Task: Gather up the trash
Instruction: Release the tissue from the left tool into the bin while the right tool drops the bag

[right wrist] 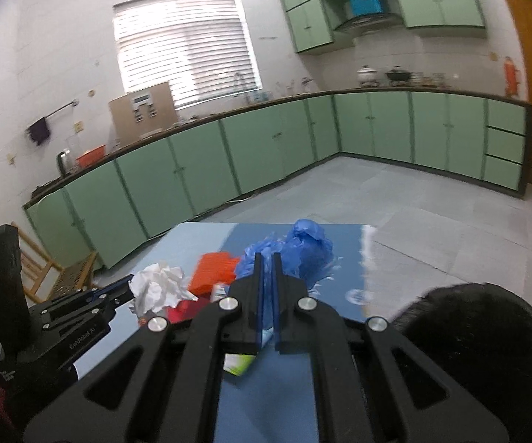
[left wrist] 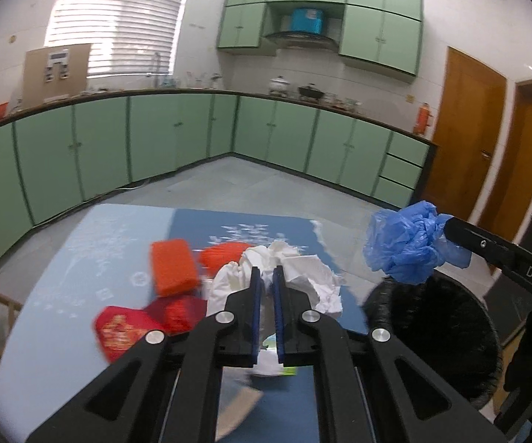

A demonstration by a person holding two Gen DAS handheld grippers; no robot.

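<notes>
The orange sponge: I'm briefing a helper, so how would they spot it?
Find the blue table before the green cabinets. The orange sponge lies left of the white tissue in the left claw; it alone is a plain rectangular block.

my left gripper (left wrist: 267, 273) has its two blue-padded fingers (left wrist: 255, 295) drawn in close, pinching a wad of white tissue (left wrist: 303, 277) between them. it points forward and somewhat downward, held up off the surface. my right gripper (right wrist: 266, 260) is likewise clamped, its pads nearly together, with crumpled blue plastic (right wrist: 303, 254) caught at the tips. it tilts downward at about the same angle as the left. in the left wrist view the right gripper's black finger comes in from the right edge, its tip buried in the blue plastic. in the right wrist view the left gripper's body lies low at the left, tips in the tissue.
</notes>
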